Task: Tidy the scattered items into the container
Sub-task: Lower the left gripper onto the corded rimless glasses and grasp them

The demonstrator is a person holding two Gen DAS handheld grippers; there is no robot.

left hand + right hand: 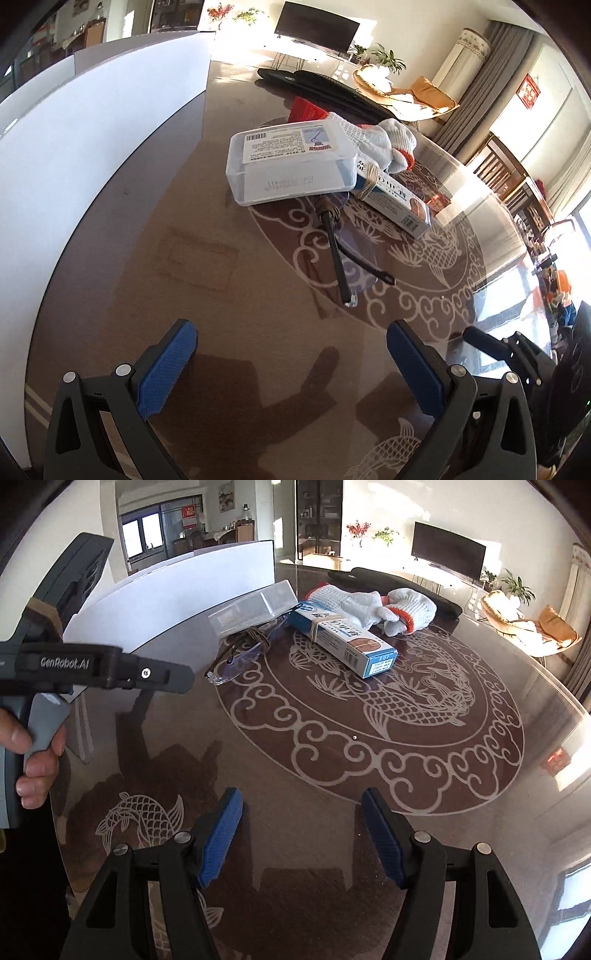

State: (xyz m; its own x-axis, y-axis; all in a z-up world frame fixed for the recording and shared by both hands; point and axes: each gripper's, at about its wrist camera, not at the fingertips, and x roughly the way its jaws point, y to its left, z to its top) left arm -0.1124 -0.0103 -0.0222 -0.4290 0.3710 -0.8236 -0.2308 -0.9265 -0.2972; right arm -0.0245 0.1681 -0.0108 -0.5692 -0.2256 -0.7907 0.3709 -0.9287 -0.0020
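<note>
A clear plastic box [291, 162] [253, 607] with a printed label lies on the round patterned table [207, 280] [369, 760]. Beside it lie a blue and white carton [397, 201] [343, 640] bound with a rubber band, clear glasses [343, 254] [240, 657] with dark arms, and white knit gloves [380, 138] [373, 607] with orange cuffs. My left gripper [291, 334] is open over bare table, short of the glasses. My right gripper [303, 805] is open too, well back from the items. In the right wrist view a hand holds the left gripper's body [92, 664].
A white curved board [74, 155] [166, 594] stands along the table's left edge. A black case [332, 92] [399, 583] lies behind the gloves, with something red [306, 109] next to it. Chairs and a television stand beyond the table.
</note>
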